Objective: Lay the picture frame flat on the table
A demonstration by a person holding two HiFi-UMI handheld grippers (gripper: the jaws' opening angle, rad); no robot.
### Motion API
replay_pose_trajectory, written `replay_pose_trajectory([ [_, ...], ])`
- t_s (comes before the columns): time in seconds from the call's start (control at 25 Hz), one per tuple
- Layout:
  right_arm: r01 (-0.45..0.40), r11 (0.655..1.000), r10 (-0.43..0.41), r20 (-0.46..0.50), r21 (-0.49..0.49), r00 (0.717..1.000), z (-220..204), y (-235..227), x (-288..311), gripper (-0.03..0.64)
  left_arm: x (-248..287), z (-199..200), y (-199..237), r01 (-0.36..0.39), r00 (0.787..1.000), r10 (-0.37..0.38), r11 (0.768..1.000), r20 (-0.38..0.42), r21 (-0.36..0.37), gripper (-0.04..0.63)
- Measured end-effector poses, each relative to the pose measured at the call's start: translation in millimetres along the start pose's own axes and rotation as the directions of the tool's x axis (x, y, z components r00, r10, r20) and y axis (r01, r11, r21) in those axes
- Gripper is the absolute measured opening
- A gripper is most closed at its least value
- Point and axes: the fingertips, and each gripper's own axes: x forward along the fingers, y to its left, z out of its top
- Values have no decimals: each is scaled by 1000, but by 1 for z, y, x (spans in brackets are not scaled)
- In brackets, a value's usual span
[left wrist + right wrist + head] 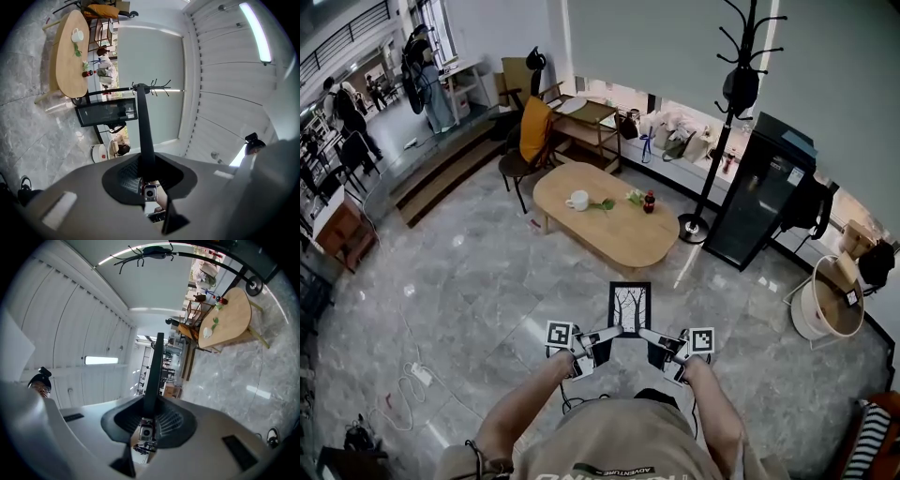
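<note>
Black rectangular picture frame with a bare-tree print (629,306), held in the air above the grey marble floor (469,281), well short of the oval light-wood table (600,236); left gripper (612,331) and right gripper (647,332) each clamped on one lower side edge, jaws closed onto the frame.

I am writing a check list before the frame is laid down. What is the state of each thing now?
picture frame: held in the air, not yet on the wooden table
left gripper: shut on the picture frame
right gripper: shut on the picture frame
white cup: upright on the wooden table
</note>
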Motion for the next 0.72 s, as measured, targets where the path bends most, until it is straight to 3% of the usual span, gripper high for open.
replay_pose_trajectory([
  [0.24, 15, 999, -16, 30, 37, 999, 18, -18, 13, 71, 1, 25, 15, 0, 1000, 0, 999, -4, -37, 72],
  [0.36, 27, 1000, -27, 14, 0, 1000, 37, -32, 20, 71, 4, 45, 23, -14, 1000, 13, 999, -13, -42, 72],
  [0.72, 0, 1000, 0, -30, 29, 1000, 149, -74, 36, 71, 59, 147, 54, -21, 1000, 21, 1000, 14, -21, 72],
])
